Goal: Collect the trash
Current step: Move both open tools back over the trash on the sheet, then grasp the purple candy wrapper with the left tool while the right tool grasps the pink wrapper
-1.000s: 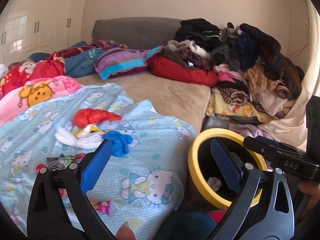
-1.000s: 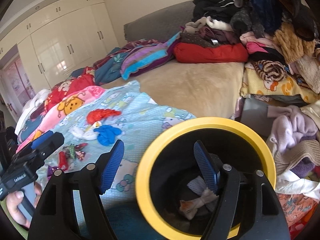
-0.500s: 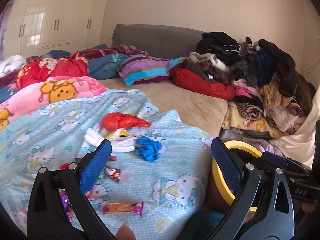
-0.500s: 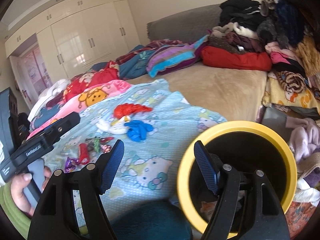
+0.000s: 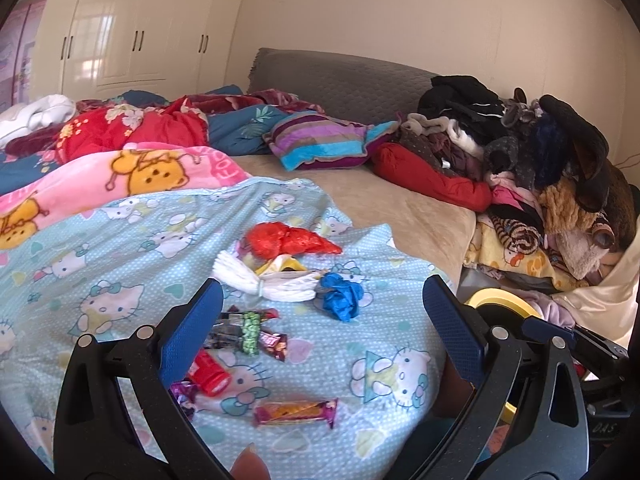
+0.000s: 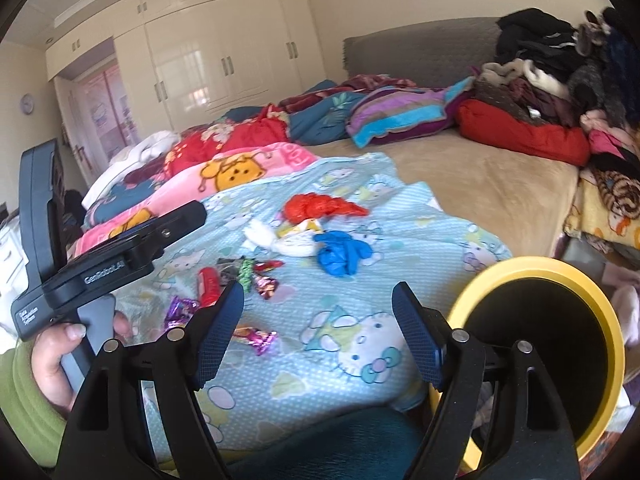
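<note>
Trash lies scattered on the light-blue cartoon-cat blanket: a red plastic bag, a white tassel bundle, a crumpled blue piece, several candy wrappers, a red packet and a wrapped bar. My left gripper hovers open just short of the wrappers, nothing between its pads. My right gripper is opening, also with nothing in it. The yellow-rimmed black bin stands at the bed's near right corner.
Folded blankets and a striped pillow lie behind the trash. A tall pile of clothes fills the bed's right side. Bare beige mattress lies between. A hand in a green sleeve holds the left gripper's handle.
Both views have swung left, away from the bin and onto the trash on the blanket. The bin has slid to the right edge of each view. Both grippers stayed open.
</note>
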Demonstrator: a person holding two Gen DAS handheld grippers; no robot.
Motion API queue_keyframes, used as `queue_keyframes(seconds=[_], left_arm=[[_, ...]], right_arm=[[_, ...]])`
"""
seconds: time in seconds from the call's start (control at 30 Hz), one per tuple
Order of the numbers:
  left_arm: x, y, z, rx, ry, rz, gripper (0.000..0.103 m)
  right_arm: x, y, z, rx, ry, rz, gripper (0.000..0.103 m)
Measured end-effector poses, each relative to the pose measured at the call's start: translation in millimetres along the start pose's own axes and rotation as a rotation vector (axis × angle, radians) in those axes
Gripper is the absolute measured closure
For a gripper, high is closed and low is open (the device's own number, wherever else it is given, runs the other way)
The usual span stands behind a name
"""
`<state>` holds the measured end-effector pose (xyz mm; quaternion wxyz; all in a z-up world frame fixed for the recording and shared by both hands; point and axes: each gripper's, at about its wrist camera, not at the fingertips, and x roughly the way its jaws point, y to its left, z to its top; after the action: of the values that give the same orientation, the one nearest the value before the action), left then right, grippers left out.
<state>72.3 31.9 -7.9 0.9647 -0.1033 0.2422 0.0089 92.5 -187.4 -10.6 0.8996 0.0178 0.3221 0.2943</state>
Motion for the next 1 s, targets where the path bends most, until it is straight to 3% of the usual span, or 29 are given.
queue_keyframes(seconds=[0.47, 1.0], left_arm=[[-9, 48, -5, -0.07, 0.005, 0.074, 0.011], [-14, 99, -29, -0.128, 0.079, 0.14, 0.011]], right_arm=[[40, 58, -13, -0.218, 0.112, 0.087, 0.028], [108, 73, -30, -0.341, 0.285, 0.087, 0.028]])
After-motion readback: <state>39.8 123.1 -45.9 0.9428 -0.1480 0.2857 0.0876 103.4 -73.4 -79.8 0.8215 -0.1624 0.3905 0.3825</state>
